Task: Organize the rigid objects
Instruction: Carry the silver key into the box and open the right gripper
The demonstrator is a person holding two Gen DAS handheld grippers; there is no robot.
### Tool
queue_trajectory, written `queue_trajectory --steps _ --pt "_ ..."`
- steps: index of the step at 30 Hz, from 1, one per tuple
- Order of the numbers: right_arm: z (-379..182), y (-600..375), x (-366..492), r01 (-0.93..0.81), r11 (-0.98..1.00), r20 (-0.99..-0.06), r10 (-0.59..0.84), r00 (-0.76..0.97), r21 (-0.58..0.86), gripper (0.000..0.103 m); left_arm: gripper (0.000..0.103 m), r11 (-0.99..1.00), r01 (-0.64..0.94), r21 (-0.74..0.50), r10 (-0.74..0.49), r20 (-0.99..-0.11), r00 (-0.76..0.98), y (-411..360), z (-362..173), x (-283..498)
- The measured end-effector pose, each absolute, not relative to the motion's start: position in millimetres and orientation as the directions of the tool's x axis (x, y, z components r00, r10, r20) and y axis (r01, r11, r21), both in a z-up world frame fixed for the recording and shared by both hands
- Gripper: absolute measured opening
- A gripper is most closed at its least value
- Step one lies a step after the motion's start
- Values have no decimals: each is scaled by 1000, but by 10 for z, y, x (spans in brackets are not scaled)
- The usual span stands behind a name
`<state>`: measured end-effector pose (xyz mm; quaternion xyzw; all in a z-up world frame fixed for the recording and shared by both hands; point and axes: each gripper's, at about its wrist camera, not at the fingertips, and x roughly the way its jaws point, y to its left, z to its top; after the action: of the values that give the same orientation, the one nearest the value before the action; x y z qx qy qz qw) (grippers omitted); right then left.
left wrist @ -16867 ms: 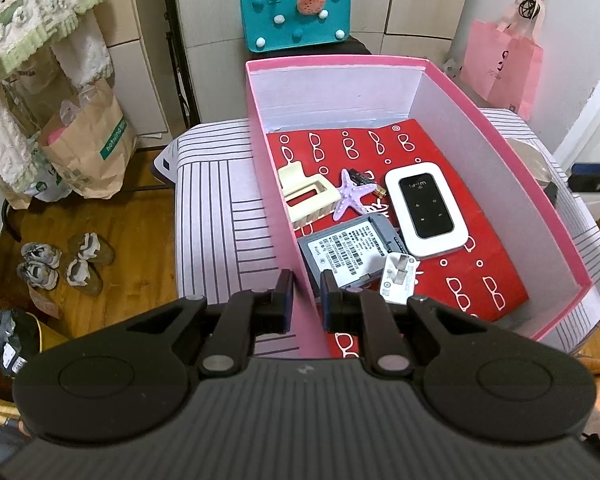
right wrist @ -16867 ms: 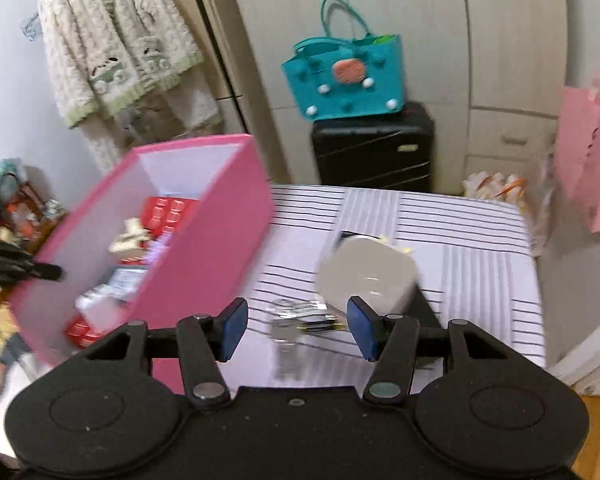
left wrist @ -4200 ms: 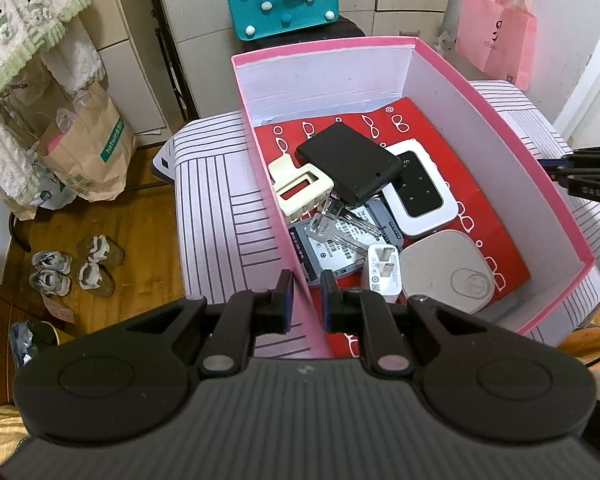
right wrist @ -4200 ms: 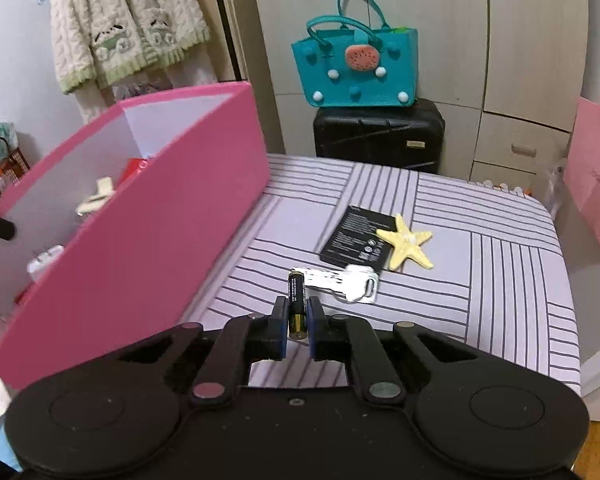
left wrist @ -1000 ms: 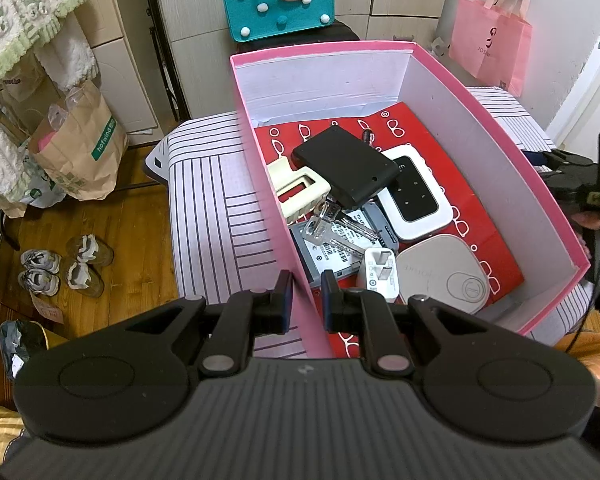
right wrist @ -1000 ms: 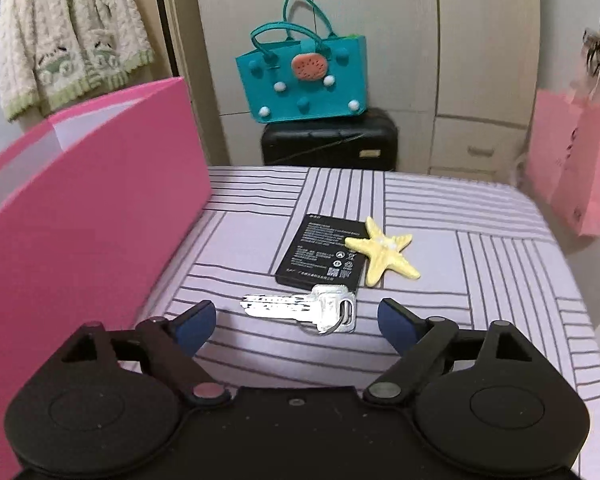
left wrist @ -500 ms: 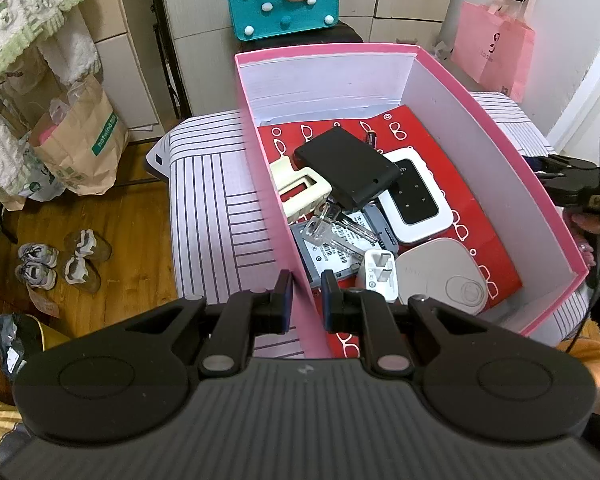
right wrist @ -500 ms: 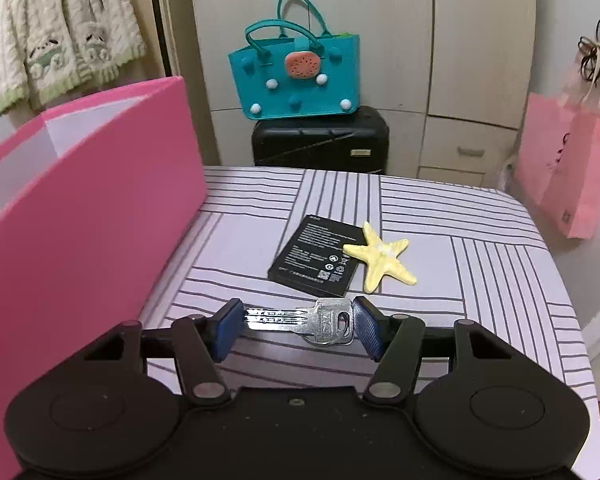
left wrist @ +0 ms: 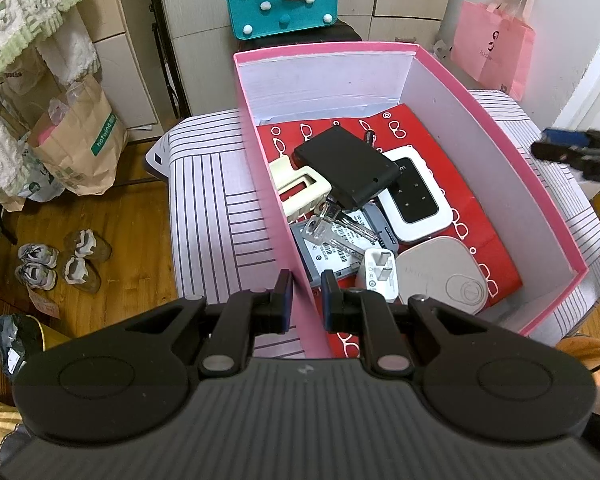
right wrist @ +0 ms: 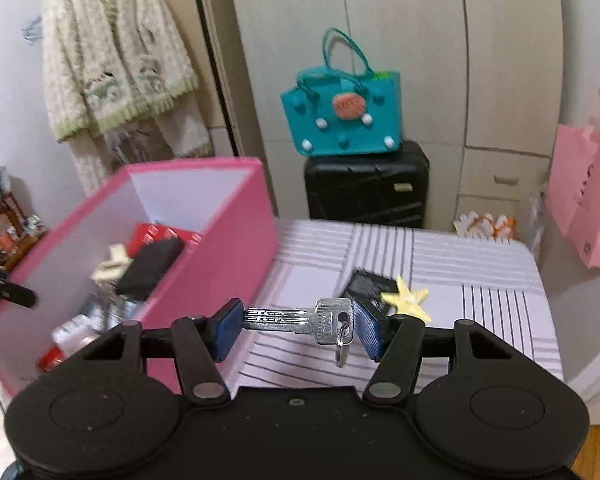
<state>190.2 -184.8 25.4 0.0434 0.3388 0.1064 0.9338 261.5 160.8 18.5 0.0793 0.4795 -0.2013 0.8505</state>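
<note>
Between table and pink box (right wrist: 220, 240), right claw (right wrist: 296, 326) clamps key (right wrist: 300, 320); left claw (left wrist: 304, 300) pinches box wall.

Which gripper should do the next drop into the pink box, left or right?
Right. The right gripper already holds the key lengthwise between its pads, lifted beside the pink box. The left gripper is clamped on the box wall, steadying it.

Your silver key (right wrist: 296, 320) hung crosswise above the striped table's (right wrist: 480, 300) near edge, ring dangling; black battery (right wrist: 366, 282) and yellow starfish (right wrist: 410, 300) lay mid-table.
</note>
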Motion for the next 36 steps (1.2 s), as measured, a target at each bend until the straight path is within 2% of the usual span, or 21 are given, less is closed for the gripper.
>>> queue_trajectory --steps 10,15,18,22,31,36 --pt "899 -1560 1735 -284 949 -533 312 787 136 65 14 907 415 -73 -282 -837 470 1635 168 2588" --pt "1001 -1352 1846 -383 907 -534 415 736 176 65 14 907 417 -68 -279 -836 472 1628 165 2579" --pt "971 -1165 1922 -430 892 -532 434 727 140 65 14 907 415 -73 -282 -836 471 1630 165 2578" --pt "812 -940 2068 -479 869 -577 454 679 120 65 14 908 412 -83 -288 -836 467 1638 166 2587" --pt "440 -695 2138 -558 829 -691 385 612 -32 65 14 905 418 -77 -288 -835 469 1643 162 2596" --pt "392 -712 2089 -610 790 -720 389 575 -60 65 14 905 415 -93 -301 -829 472 1676 153 2588"
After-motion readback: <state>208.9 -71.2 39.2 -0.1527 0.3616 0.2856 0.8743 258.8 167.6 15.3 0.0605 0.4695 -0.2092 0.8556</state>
